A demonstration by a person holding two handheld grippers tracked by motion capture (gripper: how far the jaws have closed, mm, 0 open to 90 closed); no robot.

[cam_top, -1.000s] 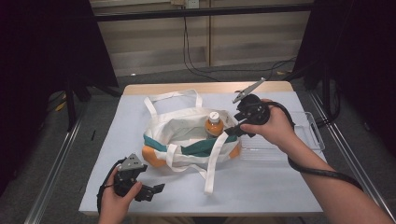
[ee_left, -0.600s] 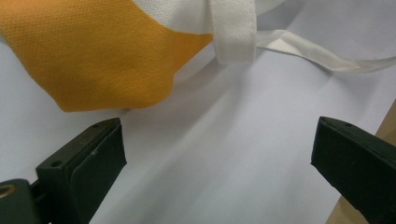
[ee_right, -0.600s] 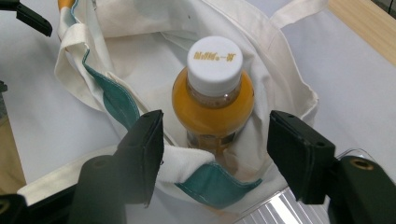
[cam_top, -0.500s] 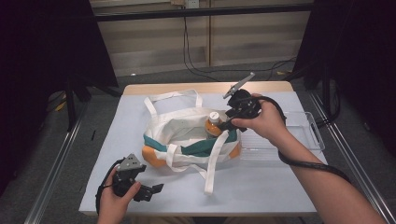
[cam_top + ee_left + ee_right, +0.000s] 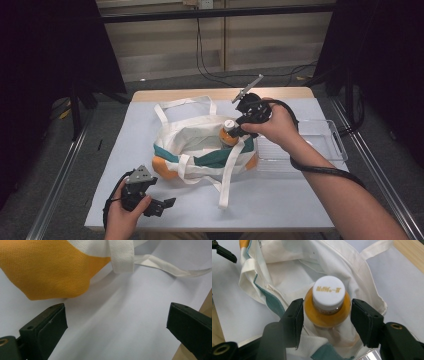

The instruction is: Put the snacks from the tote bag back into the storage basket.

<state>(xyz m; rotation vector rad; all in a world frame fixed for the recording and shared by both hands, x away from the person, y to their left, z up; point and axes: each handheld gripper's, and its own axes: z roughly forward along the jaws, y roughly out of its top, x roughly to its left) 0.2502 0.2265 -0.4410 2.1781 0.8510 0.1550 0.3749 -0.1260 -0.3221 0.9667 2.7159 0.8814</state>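
We see a white counter (image 5: pixel 300 200) with a cloth bag (image 5: pixel 200 145) lying in the middle. The bag is white with a green band and orange corners, and its long white straps (image 5: pixel 227 175) spill out over the counter. A clear tray (image 5: pixel 320 145) sits just beside the bag, on its right. Black cables hang down the wall far behind.

The right tool (image 5: pixel 239 131) reaches down into the open mouth of the bag. In the right gripper view, its two black jaws stand on both sides of a bottle (image 5: pixel 327 305). The left jaw looks like it touches the bottle. The right jaw has a small gap, so the right tool (image 5: pixel 326 315) is not closed on it. The bag's soft cloth folds close around the bottle and the jaws.

The bottle stands up inside the bag. It is full of orange drink and has a white cap (image 5: pixel 328 291) with small yellow letters we cannot read.

The left tool (image 5: pixel 162 205) rests low at the front left of the counter, near an orange corner (image 5: pixel 45 267) of the bag. Its jaws are wide apart and hold nothing.
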